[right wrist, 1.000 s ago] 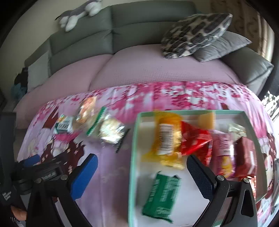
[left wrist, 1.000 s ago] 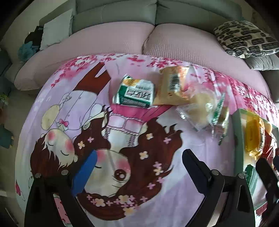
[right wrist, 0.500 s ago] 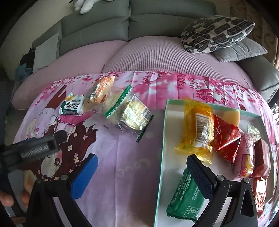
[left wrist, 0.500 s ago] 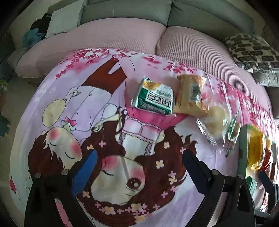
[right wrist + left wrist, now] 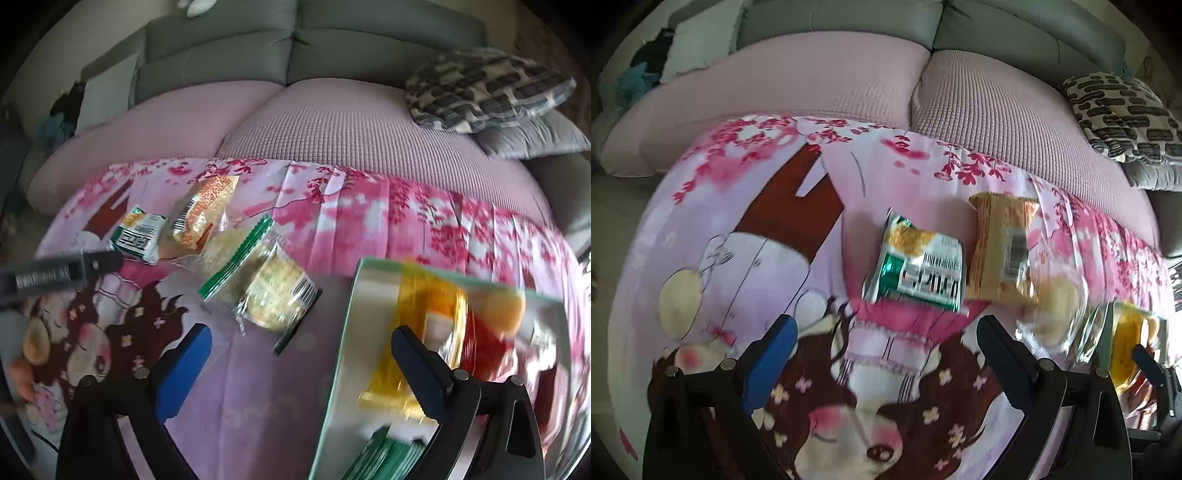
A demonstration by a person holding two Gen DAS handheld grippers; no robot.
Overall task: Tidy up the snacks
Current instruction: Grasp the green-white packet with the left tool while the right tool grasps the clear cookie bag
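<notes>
A green-and-white snack packet point(image 5: 919, 273) lies on the pink cartoon cloth just beyond my left gripper point(image 5: 886, 350), which is open and holds nothing. To its right lie an orange packet point(image 5: 1001, 251) and a clear bag point(image 5: 1056, 306). My right gripper point(image 5: 301, 365) hangs over the cloth and the left rim of the green-edged tray point(image 5: 354, 314). Its jaws are closing, still wide, with no snack between them. A clear cracker packet point(image 5: 277, 295) and a green-zip bag point(image 5: 229, 258) lie just ahead of it. In the tray lie a yellow packet point(image 5: 417, 332), a red one point(image 5: 484, 339) and a green one point(image 5: 388, 458).
A sofa with pink seat covers point(image 5: 332, 122) runs behind the cloth's far edge, with a patterned cushion point(image 5: 480, 88) at its right. In the right wrist view the left tool's body point(image 5: 62, 275) reaches in from the left, and a person's hand point(image 5: 22, 373) shows at the edge.
The left gripper has moved toward the green-and-white packet, which now sits close to its fingertips. The right gripper has swung left off the tray's middle toward the loose snacks.
</notes>
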